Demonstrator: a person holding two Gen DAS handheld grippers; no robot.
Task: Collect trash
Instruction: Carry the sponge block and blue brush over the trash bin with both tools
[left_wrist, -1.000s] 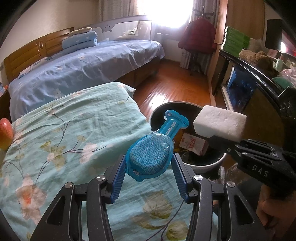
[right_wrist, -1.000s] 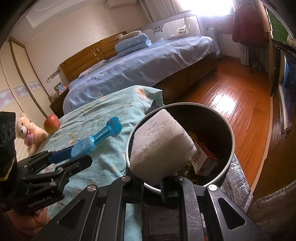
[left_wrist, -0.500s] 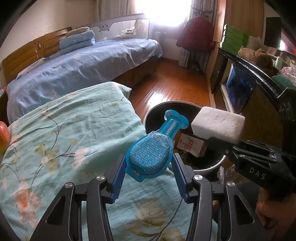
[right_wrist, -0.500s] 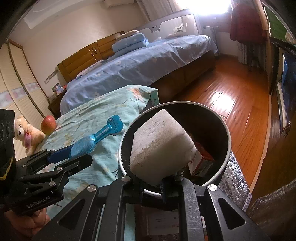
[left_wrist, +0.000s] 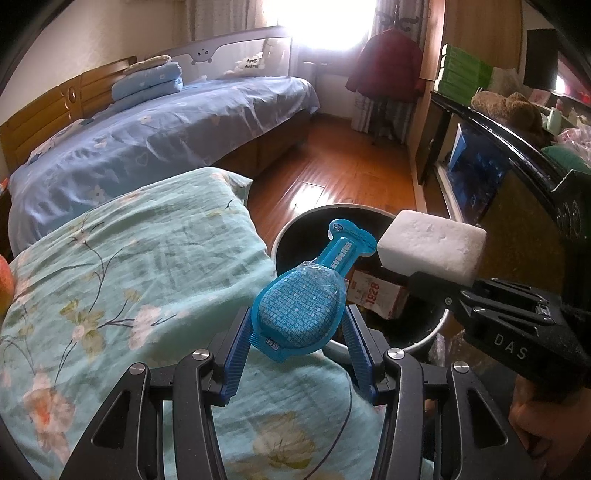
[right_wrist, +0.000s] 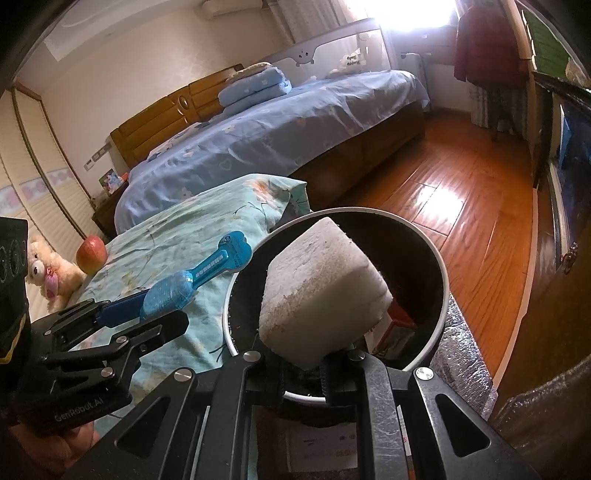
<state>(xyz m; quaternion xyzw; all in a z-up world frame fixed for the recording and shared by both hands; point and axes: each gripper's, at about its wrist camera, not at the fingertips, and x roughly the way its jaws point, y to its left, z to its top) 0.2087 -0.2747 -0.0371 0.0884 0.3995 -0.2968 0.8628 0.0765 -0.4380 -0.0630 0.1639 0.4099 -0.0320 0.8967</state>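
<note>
My left gripper (left_wrist: 297, 312) is shut on a blue paddle-shaped blister pack (left_wrist: 301, 310), held by its round end above the edge of the floral bedcover (left_wrist: 129, 258). The pack's handle end reaches over the rim of the black round bin (left_wrist: 291, 236). My right gripper (right_wrist: 303, 365) is shut on a white foam block (right_wrist: 321, 291), which hangs over the bin's opening (right_wrist: 439, 266). In the right wrist view the blue pack (right_wrist: 199, 277) and the left gripper (right_wrist: 125, 314) show at the left. The foam block (left_wrist: 432, 247) shows at the right in the left wrist view.
A red-and-white carton (left_wrist: 373, 295) lies inside the bin. An apple (right_wrist: 91, 254) and a small teddy bear (right_wrist: 48, 269) rest on the floral bed. A blue-covered bed (left_wrist: 166, 136) stands behind, wooden floor (right_wrist: 461, 206) beyond the bin, a dark cabinet (left_wrist: 517, 173) to the right.
Both views have slid a little, so the bin sits slightly further left and the apple nearer the left edge. Both grips are unchanged.
</note>
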